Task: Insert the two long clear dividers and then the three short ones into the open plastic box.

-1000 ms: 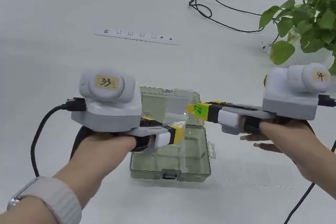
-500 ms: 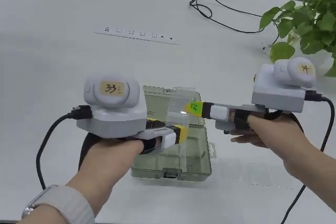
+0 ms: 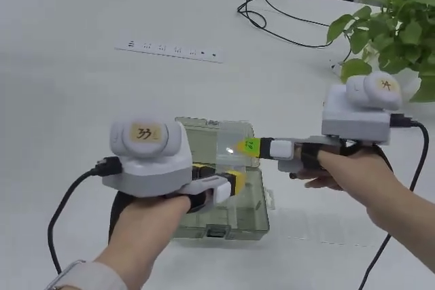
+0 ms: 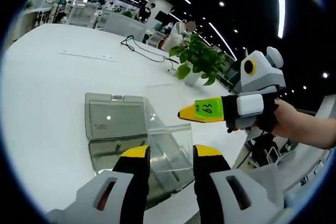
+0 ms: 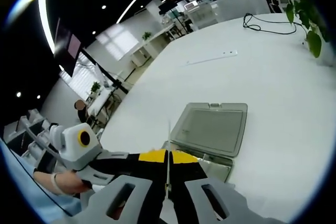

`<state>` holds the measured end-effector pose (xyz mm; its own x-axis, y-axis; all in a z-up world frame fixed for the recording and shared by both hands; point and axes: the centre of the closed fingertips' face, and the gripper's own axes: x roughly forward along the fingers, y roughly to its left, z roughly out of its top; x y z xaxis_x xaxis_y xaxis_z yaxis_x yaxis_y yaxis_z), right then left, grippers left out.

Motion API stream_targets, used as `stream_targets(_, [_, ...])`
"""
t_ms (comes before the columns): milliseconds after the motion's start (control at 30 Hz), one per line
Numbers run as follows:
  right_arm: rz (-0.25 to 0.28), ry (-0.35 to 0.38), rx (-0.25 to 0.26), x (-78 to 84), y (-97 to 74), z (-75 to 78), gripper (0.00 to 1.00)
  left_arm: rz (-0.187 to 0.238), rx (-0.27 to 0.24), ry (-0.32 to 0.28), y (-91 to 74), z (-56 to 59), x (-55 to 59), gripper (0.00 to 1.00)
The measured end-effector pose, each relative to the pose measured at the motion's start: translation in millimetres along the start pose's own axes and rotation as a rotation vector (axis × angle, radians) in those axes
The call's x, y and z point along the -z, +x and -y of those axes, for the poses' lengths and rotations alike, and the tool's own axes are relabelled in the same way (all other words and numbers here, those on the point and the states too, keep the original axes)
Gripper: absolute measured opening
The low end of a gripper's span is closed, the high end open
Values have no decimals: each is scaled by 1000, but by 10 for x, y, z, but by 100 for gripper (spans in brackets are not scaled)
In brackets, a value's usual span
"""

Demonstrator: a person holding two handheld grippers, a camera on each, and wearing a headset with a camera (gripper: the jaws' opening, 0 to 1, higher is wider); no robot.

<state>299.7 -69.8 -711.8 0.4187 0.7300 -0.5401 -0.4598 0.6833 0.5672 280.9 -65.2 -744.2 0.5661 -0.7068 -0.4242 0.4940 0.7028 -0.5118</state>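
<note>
The right gripper, jaws shut on the clear divider's upper corner, hangs it upright just above the open plastic box, with the left gripper's parted jaws seemingly straddling its lower edge.

My wide white worktable in an open-plan office or lab, long ceiling light strips overhead, rows of other workstations behind, power strip, potted plant.

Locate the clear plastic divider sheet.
In the head view's centre, the clear plastic divider sheet stands upright above the open translucent green plastic box, pinched by the right gripper from the right, with the open left gripper at its lower left.
</note>
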Motion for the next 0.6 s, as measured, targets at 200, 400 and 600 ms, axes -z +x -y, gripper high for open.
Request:
stream_targets(200, [-28,-6,-2,40,10,-22,2,13,16,83,-31,55,-17,43])
stream_targets(400, [-44,63,56,32,-9,76,2,33,45,225,-94,21,-51,71])
stream_targets(600, [-76,101,73,75,20,113,2,26,25,372,-208,-107,-67,100])
